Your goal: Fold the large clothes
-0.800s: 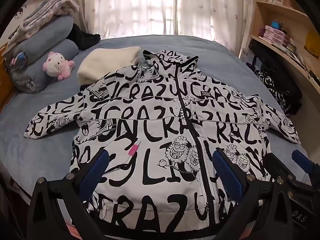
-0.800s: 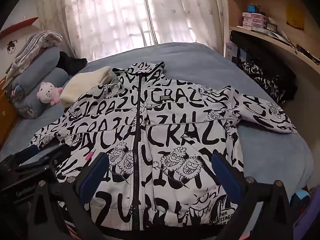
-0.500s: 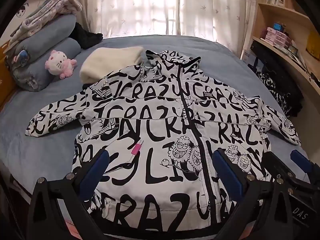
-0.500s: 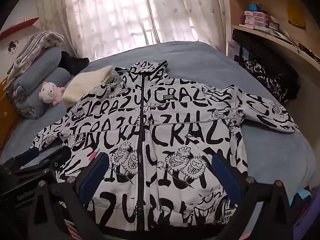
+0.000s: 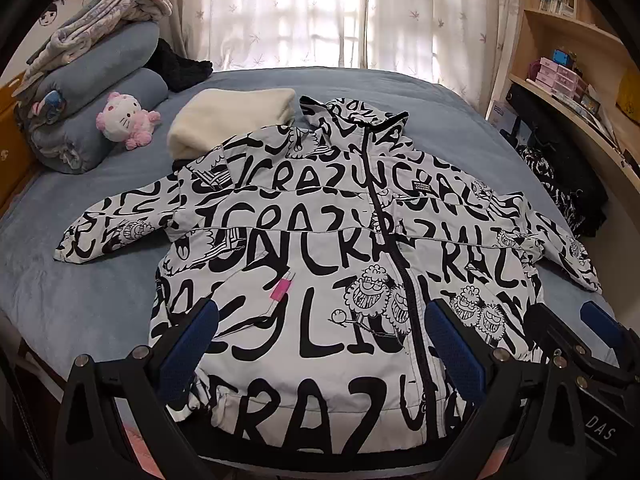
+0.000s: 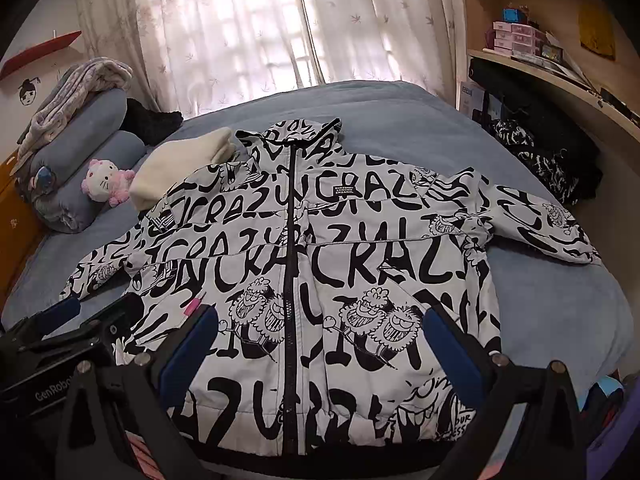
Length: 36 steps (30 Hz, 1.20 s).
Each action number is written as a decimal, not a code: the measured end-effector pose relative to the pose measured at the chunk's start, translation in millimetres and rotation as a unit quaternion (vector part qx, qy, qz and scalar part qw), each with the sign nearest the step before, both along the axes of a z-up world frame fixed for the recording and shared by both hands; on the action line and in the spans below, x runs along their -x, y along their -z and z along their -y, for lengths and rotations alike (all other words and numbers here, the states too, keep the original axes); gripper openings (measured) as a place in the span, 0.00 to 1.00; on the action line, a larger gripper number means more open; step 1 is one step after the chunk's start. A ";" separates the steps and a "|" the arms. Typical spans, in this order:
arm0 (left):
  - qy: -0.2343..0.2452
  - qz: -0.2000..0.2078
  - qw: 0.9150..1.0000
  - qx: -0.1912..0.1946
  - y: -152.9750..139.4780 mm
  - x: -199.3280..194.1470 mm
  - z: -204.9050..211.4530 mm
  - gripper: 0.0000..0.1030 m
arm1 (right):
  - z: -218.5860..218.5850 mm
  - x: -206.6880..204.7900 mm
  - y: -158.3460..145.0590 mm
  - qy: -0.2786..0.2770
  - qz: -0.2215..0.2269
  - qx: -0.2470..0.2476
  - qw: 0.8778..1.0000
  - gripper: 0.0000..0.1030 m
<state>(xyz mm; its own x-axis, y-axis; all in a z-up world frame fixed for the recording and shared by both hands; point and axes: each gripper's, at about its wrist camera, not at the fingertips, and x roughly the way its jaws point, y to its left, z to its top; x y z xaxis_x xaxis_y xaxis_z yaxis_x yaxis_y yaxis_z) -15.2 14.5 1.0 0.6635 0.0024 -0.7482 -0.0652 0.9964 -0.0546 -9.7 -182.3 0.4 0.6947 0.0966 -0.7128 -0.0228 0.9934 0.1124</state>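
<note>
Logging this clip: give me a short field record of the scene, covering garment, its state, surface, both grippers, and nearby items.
garment: black-and-white printed jacket
state: spread flat, front up, zipped, sleeves out to both sides, unfolded
surface: blue bed
left gripper: open, above the hem, holding nothing
right gripper: open, above the hem, holding nothing
nearby: cream folded cloth at the collar, pink plush toy by the pillows

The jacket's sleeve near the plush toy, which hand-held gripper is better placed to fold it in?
Probably the left hand-held gripper: it hangs open over the jacket on the half nearest that sleeve.
</note>
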 end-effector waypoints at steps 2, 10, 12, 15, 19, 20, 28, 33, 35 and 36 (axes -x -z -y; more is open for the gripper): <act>-0.001 0.000 1.000 0.001 -1.7 2.6 -1.2 0.99 | -0.2 1.1 -0.7 0.000 0.000 0.000 1.000 1.00; -0.003 0.002 1.000 0.004 -4.3 11.3 -6.5 0.99 | -3.5 8.5 -3.3 0.000 0.003 0.003 1.000 1.00; -0.004 0.003 1.000 0.007 -6.4 15.1 -8.8 0.99 | -4.9 14.4 -6.4 0.000 0.005 0.004 1.000 1.00; -0.005 0.005 1.000 0.009 -9.4 20.0 -11.2 0.99 | -7.6 22.3 -11.2 0.001 0.008 0.006 1.000 1.00; 0.000 0.003 1.000 0.008 -10.9 22.8 -10.3 0.99 | -8.3 26.5 -17.3 0.003 0.013 0.007 1.000 1.00; 0.000 0.002 1.000 0.006 -11.2 23.7 -9.7 0.99 | -8.3 27.0 -18.2 0.004 0.013 0.007 1.000 1.00; 0.000 0.003 1.000 0.005 -11.4 25.2 -9.4 0.99 | -7.3 26.1 -19.1 0.004 0.013 0.006 1.000 1.00; 0.004 0.004 1.000 -0.007 -13.9 24.3 -5.0 0.99 | -5.6 24.2 -18.2 0.008 0.010 0.004 1.000 1.00; 0.004 0.003 1.000 -0.010 -14.2 21.5 -3.7 0.99 | -4.8 22.6 -17.6 0.010 0.008 0.004 1.000 1.00; 0.004 0.002 1.000 -0.010 -13.9 19.6 -3.2 0.99 | -3.8 21.4 -16.4 0.010 0.007 0.003 1.000 1.00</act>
